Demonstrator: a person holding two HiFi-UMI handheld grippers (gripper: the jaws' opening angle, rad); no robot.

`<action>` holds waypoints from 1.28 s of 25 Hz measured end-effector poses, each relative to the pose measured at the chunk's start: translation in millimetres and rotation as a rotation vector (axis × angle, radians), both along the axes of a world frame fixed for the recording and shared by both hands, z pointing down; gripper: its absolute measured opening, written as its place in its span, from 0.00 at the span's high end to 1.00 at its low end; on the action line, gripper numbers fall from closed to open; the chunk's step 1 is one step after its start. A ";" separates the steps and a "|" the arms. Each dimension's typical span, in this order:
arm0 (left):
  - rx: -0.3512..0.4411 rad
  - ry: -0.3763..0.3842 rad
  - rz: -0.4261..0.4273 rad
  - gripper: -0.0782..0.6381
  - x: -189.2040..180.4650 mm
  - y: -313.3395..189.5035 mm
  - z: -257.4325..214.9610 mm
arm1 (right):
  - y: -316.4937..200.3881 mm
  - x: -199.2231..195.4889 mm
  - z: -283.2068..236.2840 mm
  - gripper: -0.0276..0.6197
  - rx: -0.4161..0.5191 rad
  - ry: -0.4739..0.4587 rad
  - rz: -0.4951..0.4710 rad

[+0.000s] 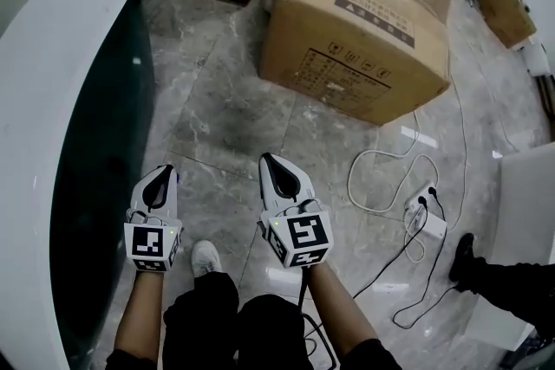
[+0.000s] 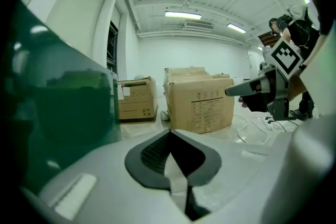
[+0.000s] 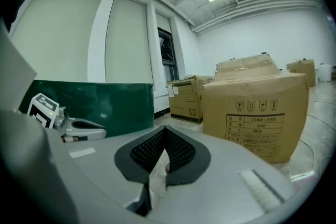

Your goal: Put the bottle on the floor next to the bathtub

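Left claw and right claw are both pinched shut with nothing between the jaws; each claw's own view shows the dark pads meeting at the tip. They hang side by side low in the middle of the head view, over the grey marble floor. The bottle does not appear in any view, not on the floor and not in either claw. It may be inside the bathtub or outside the frame, but the tub's interior is too dark to tell. That is the first risk: with the bottle out of sight, reaching for it means turning or bending without seeing where it stands. The left claw sits just beside the tub's dark green wall at the left edge of the frame, so a careless swing could knock against it. At lower right, a white cable loops across the floor to a power strip, near the person's shoe. A step back or sideways that way could snag it. The polished stone looks slick, so a bottle set down tilted or released early could skid or topple. The big cardboard box at upper centre narrows the free strip of floor along the tub.
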State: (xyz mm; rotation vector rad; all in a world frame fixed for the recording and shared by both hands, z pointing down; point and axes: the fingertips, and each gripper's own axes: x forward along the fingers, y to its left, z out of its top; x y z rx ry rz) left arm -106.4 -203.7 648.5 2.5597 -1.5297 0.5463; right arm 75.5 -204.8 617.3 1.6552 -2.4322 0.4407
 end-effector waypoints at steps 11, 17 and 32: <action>-0.035 0.031 0.021 0.89 12.9 -2.9 -132.8 | 0.1 7.3 -135.5 0.92 -0.030 -0.011 0.046; -0.066 0.078 0.022 0.89 16.4 2.2 -210.8 | 7.4 21.7 -217.2 0.92 -0.048 -0.067 0.130; -0.063 0.165 0.068 0.89 24.9 -32.9 -431.7 | -26.5 37.3 -429.8 0.92 0.041 -0.051 0.237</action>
